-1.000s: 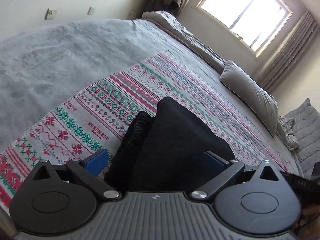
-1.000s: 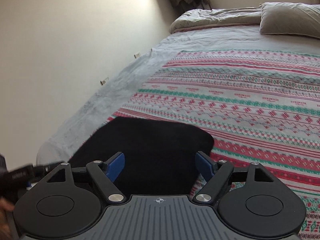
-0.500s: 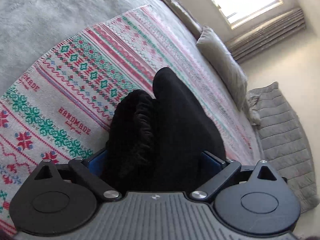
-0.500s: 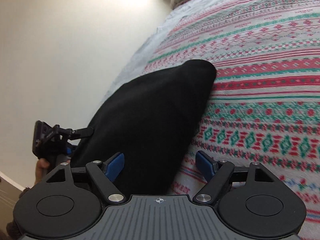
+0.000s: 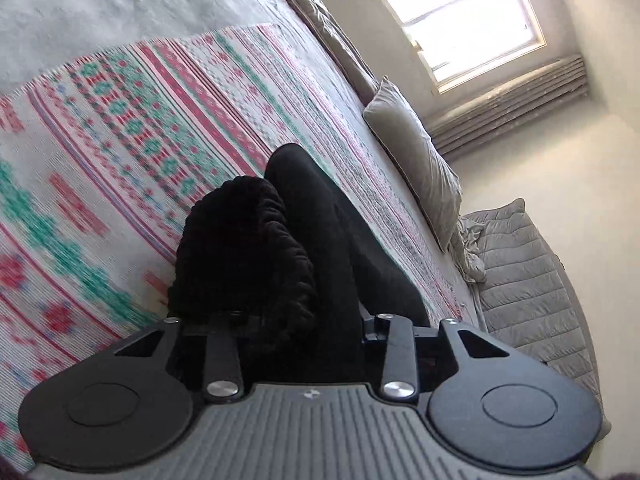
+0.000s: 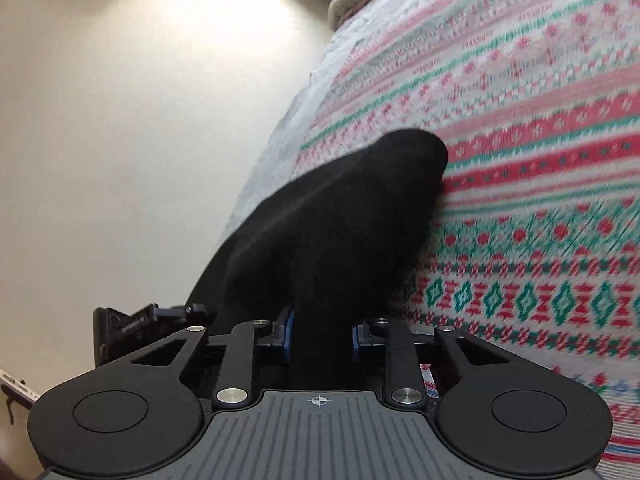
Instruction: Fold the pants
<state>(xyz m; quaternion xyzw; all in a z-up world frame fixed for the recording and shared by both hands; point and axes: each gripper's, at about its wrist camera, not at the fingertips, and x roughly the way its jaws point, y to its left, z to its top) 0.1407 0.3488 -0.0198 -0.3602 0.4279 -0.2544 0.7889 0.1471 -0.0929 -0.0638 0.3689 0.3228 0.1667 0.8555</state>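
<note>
The black pants (image 5: 296, 248) lie bunched on the patterned blanket (image 5: 132, 120) on the bed. In the left wrist view my left gripper (image 5: 296, 320) is shut on the near end of the pants, with the ribbed waistband (image 5: 244, 248) on the left; the cloth hides its fingertips. In the right wrist view my right gripper (image 6: 320, 334) is shut on the near edge of the pants (image 6: 340, 220), its blue pads (image 6: 286, 334) pressed into the cloth. The far end of the pants rests against the blanket (image 6: 520, 160). The other gripper (image 6: 132, 326) shows at the left.
A grey pillow (image 5: 416, 156) lies at the bed's far side below a bright window (image 5: 456, 12). A grey quilted cover (image 5: 520, 272) sits at the right. A grey sheet (image 5: 120, 0) covers the bed beyond the blanket. A white wall (image 6: 140, 120) is at the left.
Both grippers were open around the pants a second ago. They have closed on the near edge of the cloth. Both views have tilted and the pants have bunched up.
</note>
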